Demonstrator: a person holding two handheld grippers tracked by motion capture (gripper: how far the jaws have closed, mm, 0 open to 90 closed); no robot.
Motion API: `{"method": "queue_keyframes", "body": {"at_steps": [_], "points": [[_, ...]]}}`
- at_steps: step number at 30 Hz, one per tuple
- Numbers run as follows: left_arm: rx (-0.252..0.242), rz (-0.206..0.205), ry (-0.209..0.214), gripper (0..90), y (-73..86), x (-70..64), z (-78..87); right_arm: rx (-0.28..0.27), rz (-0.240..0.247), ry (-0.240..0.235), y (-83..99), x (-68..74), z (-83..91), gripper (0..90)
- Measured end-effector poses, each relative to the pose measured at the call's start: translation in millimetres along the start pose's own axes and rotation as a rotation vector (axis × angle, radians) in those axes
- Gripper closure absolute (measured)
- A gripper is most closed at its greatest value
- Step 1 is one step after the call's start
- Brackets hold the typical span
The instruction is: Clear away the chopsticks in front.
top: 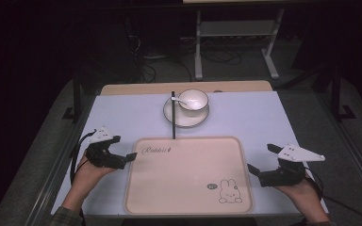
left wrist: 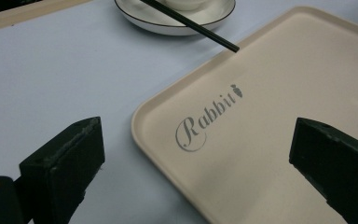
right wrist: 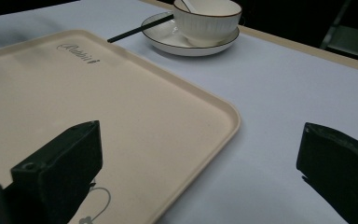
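High view: the cream tray (top: 188,174) lies at the near middle of the pale surface (top: 264,117). The left gripper (top: 122,159) hovers at the tray's left edge, fingers spread wide and holding nothing. The right gripper (top: 260,162) sits just off the tray's right edge, fingers likewise wide and empty. Beyond the tray's far edge stands a plate (top: 185,115) bearing a bowl (top: 193,100) with a spoon (top: 183,101); a black chopstick (top: 173,115) reaches from the plate to the tray's far rim.
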State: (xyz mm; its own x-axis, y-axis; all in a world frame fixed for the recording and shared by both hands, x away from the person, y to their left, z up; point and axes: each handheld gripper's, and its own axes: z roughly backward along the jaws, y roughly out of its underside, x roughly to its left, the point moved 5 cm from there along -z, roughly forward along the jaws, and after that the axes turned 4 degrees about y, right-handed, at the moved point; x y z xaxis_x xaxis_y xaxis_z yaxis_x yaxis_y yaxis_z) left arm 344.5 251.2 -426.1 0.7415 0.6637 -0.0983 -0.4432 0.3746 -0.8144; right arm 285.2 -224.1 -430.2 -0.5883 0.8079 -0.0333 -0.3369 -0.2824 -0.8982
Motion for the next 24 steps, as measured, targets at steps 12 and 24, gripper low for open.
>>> {"method": "queue_keyframes", "body": {"at_steps": [12, 24], "points": [[0.009, -0.020, 0.023, 2.6, -18.0, 3.2, -20.7, -0.004, -0.015, -0.008, 3.5, -2.1, -0.3, 0.0], [0.013, -0.045, 0.041, 2.6, -37.3, 5.6, -42.9, -0.003, -0.011, -0.008, 4.7, -1.3, 0.2, 0.0]]}}
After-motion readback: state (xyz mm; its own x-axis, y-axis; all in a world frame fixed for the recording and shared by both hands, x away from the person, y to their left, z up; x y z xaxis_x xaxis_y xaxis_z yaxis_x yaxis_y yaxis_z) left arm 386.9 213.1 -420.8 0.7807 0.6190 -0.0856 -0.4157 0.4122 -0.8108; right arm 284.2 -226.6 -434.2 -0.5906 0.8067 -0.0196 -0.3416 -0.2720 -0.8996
